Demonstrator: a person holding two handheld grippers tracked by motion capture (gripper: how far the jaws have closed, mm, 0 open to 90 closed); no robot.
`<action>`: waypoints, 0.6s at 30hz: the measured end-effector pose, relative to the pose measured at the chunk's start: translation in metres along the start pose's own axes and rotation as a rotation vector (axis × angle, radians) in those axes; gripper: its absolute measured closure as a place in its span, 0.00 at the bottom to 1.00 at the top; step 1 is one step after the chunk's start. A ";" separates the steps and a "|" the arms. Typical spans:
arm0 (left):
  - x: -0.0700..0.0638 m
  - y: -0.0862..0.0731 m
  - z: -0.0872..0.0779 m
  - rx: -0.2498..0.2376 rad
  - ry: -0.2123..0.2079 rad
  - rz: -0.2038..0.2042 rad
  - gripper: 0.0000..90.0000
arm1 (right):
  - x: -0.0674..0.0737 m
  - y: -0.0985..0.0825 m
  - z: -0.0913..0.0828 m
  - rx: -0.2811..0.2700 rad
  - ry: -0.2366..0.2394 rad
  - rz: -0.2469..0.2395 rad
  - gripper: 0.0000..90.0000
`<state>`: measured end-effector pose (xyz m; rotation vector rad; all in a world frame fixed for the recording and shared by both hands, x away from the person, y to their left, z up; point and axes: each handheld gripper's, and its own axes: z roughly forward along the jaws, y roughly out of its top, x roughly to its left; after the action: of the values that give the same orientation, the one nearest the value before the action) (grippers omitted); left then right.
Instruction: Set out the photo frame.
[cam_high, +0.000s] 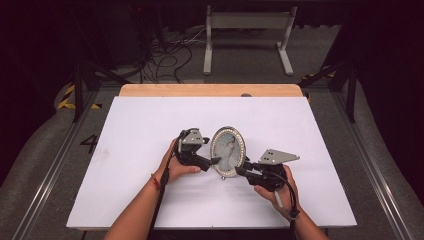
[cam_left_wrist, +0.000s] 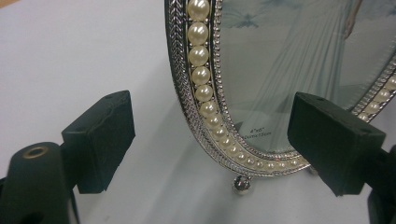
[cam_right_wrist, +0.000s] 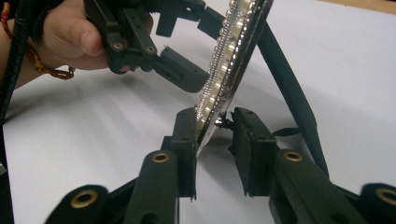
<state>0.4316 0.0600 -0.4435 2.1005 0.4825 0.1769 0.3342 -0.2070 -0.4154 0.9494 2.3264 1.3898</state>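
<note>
Right gripper view shows the right gripper (cam_right_wrist: 214, 128) nearly closed on the lower rim of the oval pearl frame (cam_right_wrist: 229, 60) standing upright on the table (cam_high: 150, 120), while the left gripper (cam_left_wrist: 210, 140) gapes wide around the opposite edge, so 1 thin pinch could slip and topple it.

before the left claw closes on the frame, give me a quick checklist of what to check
1. Right claw gripping the frame's lower edge: ok, its pads sit on either side of the rim.
2. Left claw open wide enough: ok, both pads stand apart from the rim.
3. Oval pearl frame upright on the table: ok, standing with a slight tilt.
4. Rim lined up between the left pads: not ok, one pad is in front of the glass, the other far to the side.
5. Back stand of the frame deployed: ok, a dark strut slopes down behind.
6. Ball foot touching the table: cannot tell.
</note>
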 end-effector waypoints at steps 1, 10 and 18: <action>0.000 0.000 0.001 -0.002 -0.002 0.000 0.18 | 0.000 0.000 0.000 -0.005 0.006 -0.007 0.84; -0.003 0.000 0.006 0.016 -0.048 0.024 0.23 | 0.001 -0.001 0.000 -0.011 -0.002 -0.021 0.84; -0.009 0.002 0.004 0.031 -0.057 0.056 0.31 | 0.001 0.000 0.000 -0.006 0.000 -0.025 0.84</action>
<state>0.4255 0.0526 -0.4435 2.1447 0.3951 0.1417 0.3331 -0.2063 -0.4154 0.9163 2.3241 1.3865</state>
